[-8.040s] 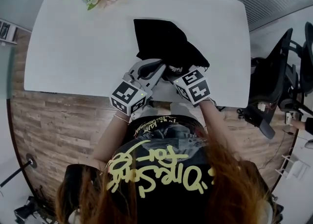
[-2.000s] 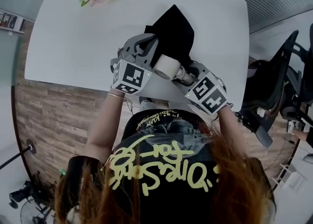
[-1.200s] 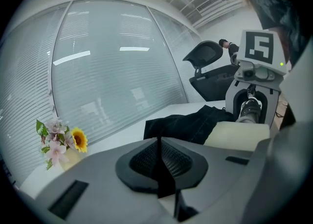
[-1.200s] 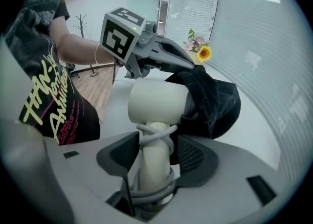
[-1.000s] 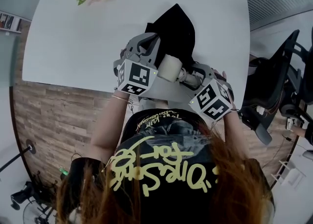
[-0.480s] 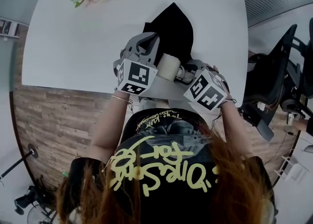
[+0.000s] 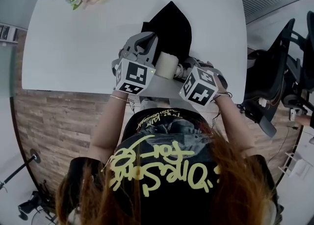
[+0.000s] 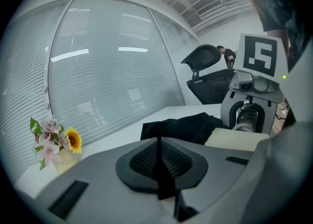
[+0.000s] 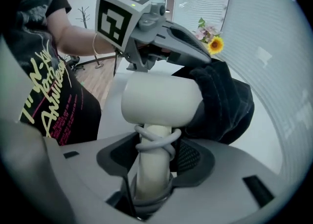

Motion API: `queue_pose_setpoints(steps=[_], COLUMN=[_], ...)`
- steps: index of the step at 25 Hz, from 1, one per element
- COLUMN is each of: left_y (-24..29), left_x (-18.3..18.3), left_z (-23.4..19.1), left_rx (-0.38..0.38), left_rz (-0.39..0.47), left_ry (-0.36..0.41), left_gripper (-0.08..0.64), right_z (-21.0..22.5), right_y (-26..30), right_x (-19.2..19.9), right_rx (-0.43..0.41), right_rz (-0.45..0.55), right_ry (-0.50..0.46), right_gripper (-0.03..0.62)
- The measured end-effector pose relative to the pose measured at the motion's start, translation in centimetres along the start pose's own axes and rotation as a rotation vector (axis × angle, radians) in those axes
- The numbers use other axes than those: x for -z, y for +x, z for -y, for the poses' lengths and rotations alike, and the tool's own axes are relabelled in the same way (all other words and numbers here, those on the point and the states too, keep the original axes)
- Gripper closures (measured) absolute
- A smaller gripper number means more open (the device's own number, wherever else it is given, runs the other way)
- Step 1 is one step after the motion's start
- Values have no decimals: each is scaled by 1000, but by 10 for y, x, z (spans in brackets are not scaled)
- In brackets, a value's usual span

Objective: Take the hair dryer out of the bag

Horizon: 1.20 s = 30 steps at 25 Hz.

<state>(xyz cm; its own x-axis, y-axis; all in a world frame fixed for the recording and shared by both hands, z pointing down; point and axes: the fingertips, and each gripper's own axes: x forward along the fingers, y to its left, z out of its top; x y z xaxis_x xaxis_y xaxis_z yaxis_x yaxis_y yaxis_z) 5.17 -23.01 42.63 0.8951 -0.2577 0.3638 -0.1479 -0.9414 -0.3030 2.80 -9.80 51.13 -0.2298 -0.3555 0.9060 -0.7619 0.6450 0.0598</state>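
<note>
Note: the right gripper [image 9: 154,155] is holding the hair dryer [image 9: 159,100] by its handle [image 9: 152,174]. Its jaws are standing fairly wide, clamping the handle with the cord [image 9: 155,140] looped round it, and they have just been closing further on it.

The handle is running straight out along the jaws. The cream barrel [image 7: 167,65] is lying crosswise at the handle's far end, just on the person's side of the bag [image 7: 171,25]. One end of the barrel is sitting against the bag's black cloth; I cannot tell whether it is fully clear of the mouth.

The left gripper [image 8: 159,142] is nipping a thin fold of the bag, jaws all but together, just left of the barrel and pointing slightly downward. The right gripper is tipping steeply down, over the edge of the surface [image 7: 73,37] nearest the person.

Judgement: the right gripper is carrying the dryer, so the coming move is drawing it away from the bag, toward the person, while the left is pinning the cloth.
</note>
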Motion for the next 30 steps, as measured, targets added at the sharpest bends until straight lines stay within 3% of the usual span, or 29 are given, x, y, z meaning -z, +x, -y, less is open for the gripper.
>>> queue_pose_setpoints(steps=[4, 20, 30], left_y=[-2, 2, 3], left_x=[0, 12, 10], left_z=[-1, -17, -14], left_rx=[0, -39, -45], left_rz=[1, -25, -18], left_ry=[5, -36, -46], left_gripper=[541, 543, 545], right_z=[1, -11, 19], right_y=[-5, -55, -101], right_x=[-1, -18, -15], right_rx=[35, 49, 127], right_rz=[30, 170, 316], right_ry=[26, -111, -5], right_gripper=[382, 385, 385])
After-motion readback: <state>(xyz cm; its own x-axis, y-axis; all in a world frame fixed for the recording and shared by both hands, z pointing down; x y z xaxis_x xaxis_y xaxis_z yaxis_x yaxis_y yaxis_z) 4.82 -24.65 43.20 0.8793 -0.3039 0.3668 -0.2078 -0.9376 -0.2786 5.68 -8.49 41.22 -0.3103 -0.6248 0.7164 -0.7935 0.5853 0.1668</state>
